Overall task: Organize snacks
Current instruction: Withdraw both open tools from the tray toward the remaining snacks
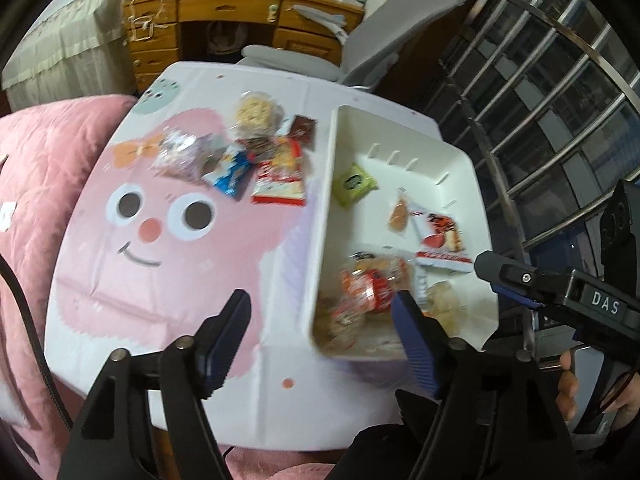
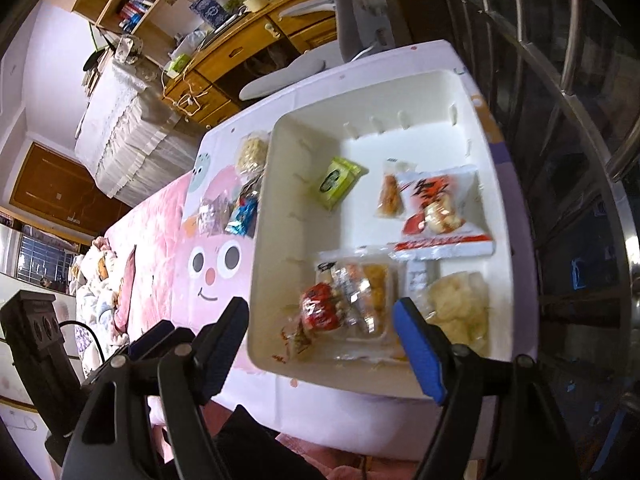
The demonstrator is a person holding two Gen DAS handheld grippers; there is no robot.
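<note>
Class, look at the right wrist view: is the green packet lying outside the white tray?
No. The green packet lies inside the white tray, on its floor near the far left corner.

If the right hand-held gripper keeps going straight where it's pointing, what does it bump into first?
Probably the clear snack pack in the white bin: it lies between the open fingers of the right hand-held gripper. Depth is hard to judge.
</note>
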